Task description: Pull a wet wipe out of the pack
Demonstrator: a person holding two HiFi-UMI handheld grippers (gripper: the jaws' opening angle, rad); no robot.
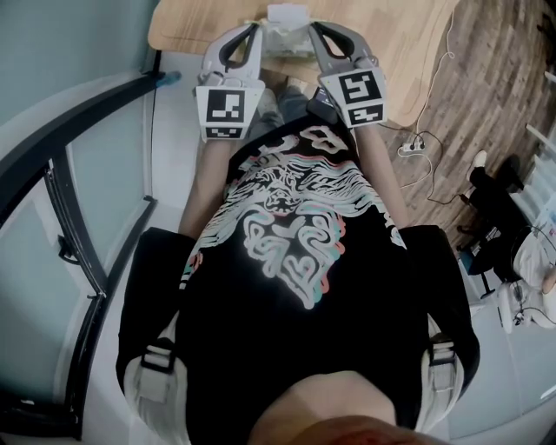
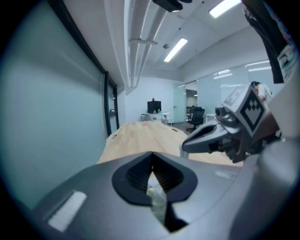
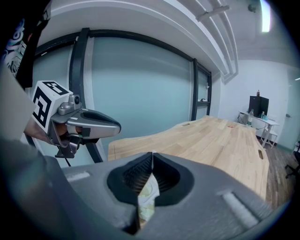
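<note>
Left gripper — fingers clenched on white soft wet-wipe pack, at near edge of pale wooden table. Right gripper — fingers likewise clenched on it.

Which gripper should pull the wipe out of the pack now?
Probably left. The left gripper is shut on plain crumpled white material, likely a wipe; the right gripper is shut on yellowish printed material, likely the pack, so it can anchor.

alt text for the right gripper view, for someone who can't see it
The right tongs are shut on a pale crumpled sheet with yellowish print, with a light wooden table beyond. The left tongs hang at left before a frosted glass wall.
</note>
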